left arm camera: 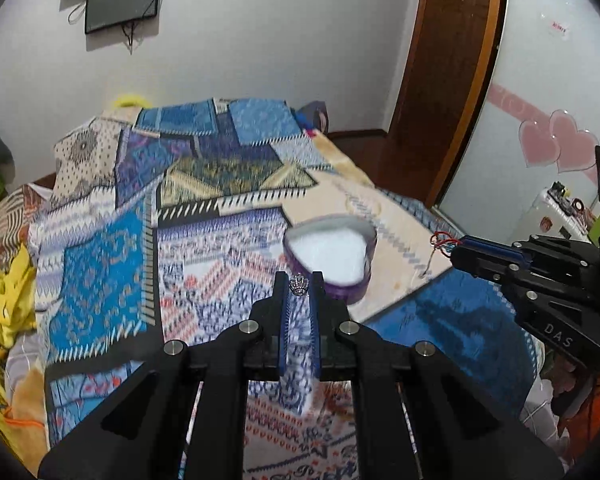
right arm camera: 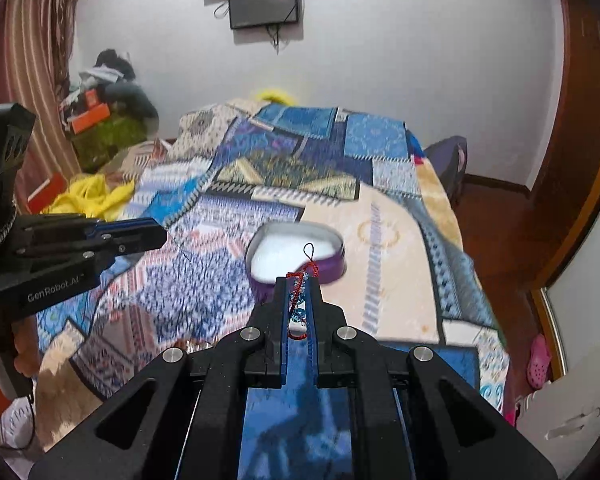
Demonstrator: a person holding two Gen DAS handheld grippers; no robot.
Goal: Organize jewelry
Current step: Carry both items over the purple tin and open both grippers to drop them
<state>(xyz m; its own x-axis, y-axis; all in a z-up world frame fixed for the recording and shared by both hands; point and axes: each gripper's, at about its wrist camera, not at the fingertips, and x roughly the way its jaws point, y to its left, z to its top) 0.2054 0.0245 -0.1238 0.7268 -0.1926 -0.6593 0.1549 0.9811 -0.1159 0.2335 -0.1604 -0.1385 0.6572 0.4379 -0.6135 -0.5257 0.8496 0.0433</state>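
A purple heart-shaped box (left arm camera: 332, 252) with a white lining lies open on the patterned bedspread; it also shows in the right wrist view (right arm camera: 296, 258). My left gripper (left arm camera: 299, 285) is shut on a small silver crown ring (left arm camera: 299, 284), held above the bed just short of the box. My right gripper (right arm camera: 299, 284) is shut on a red cord bracelet with blue beads (right arm camera: 299, 300), its loop hanging over the box's near rim. The right gripper also shows in the left wrist view (left arm camera: 456, 250), the left gripper in the right wrist view (right arm camera: 156, 234).
The bed (left arm camera: 220, 184) is covered by a blue patchwork spread. Yellow cloth (left arm camera: 4, 304) lies at its left edge. A wooden door (left arm camera: 452, 80) and a cabinet with pink hearts (left arm camera: 548, 144) stand to the right. Screens (right arm camera: 264, 0) hang on the far wall.
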